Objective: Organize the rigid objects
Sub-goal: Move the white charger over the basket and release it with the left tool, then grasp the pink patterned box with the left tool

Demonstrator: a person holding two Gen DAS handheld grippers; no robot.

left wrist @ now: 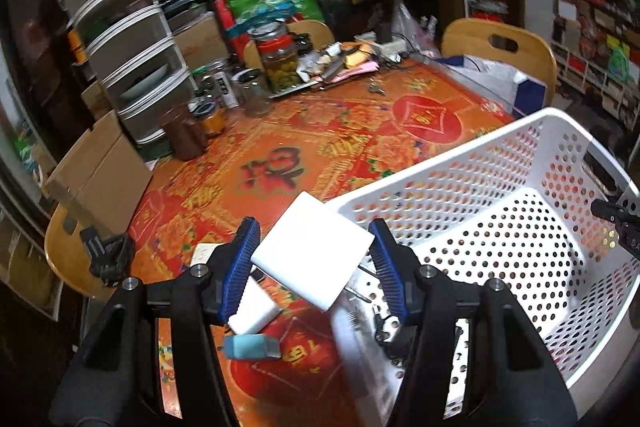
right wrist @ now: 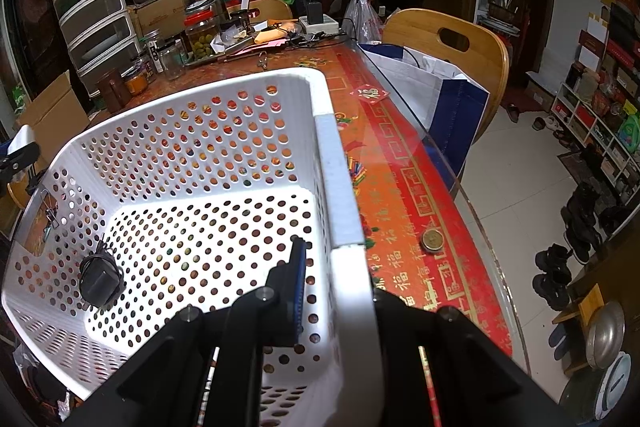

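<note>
Two wrist views over a table covered w/ a red-orange printed cloth (left wrist: 280,163). The left gripper (left wrist: 314,255) holds a flat white square box (left wrist: 316,251) between its blue pads, jaws fairly wide, box tilted and lifted just above the near-left corner of a white perforated basket (left wrist: 500,227); prob. about to go in. The right gripper (right wrist: 336,291) is clamped on the basket's right rim, one finger inside, the other outside & hidden by the wall, likely steadying it so it won't slide. In the basket, near its left wall: a black charger w/ cord (right wrist: 98,279). On the cloth at the table's near edge, under the left gripper: a white block (left wrist: 256,311) and a teal eraser-like piece (left wrist: 252,346), not yet sorted.
</note>
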